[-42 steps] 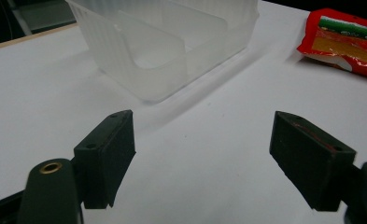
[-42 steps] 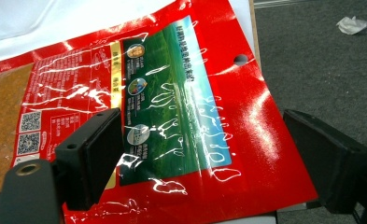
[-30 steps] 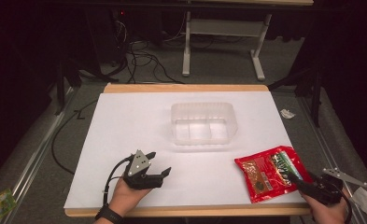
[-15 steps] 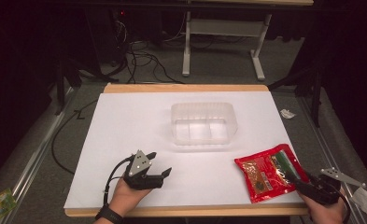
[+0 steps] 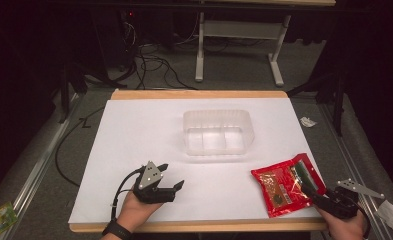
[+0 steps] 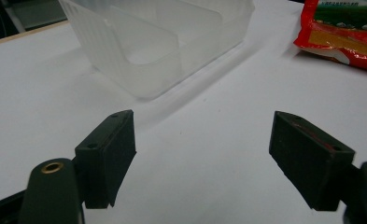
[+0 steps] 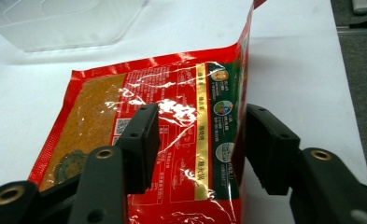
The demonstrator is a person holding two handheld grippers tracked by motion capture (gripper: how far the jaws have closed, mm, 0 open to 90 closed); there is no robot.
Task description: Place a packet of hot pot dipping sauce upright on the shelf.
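Closing in over the last moments, the right gripper (image 7: 197, 140) has 1 jaw above and 1 beside the red snack packet (image 5: 286, 184), not yet clamped. That packet lies at the table's (image 5: 134, 140) near right corner. Mid-table, the clear plastic container (image 5: 218, 131) holds nothing. Nearby, the left gripper (image 6: 202, 154) gapes, released.

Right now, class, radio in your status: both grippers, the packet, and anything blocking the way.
Left gripper open, idle on the white table. Right gripper closing around the red foil snack packet, right edge lifted between its fingers. Clear plastic divided tub beyond, path unobstructed.
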